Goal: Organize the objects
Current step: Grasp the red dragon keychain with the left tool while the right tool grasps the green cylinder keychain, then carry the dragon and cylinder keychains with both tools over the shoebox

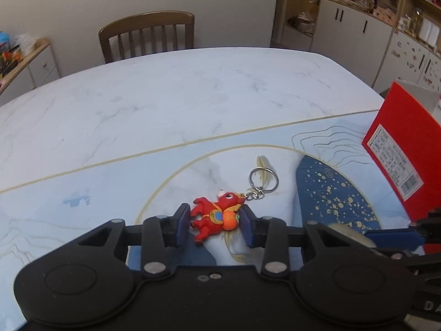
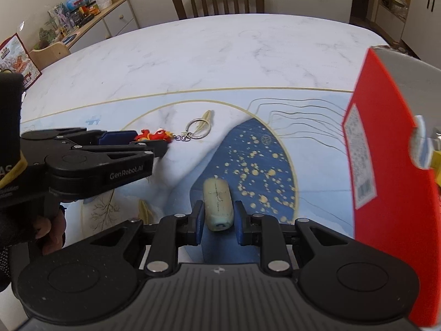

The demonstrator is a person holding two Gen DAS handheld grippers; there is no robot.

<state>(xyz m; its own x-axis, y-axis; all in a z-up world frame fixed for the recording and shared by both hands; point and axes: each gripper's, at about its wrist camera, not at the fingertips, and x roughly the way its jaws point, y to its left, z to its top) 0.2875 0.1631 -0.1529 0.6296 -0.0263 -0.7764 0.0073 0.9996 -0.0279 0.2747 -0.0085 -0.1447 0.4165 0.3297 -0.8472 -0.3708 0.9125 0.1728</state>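
Marble table (image 1: 165,96): red box (image 1: 408,149) stands beside keychain (image 1: 217,215).

Each hand-held gripper (image 1: 216,224) (image 2: 219,218) is matte black plastic with blue finger pads (image 1: 182,224), silver pivot screws and two round discs. The left one bears white "GenRobot.AI" lettering; a dark mesh glove (image 2: 11,237) covers the hand.

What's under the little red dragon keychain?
The red dragon keychain lies on a light blue placemat with gold curves, which covers the marble table. The mat's pattern right beneath the dragon is hidden. The left gripper fingers sit either side of it.
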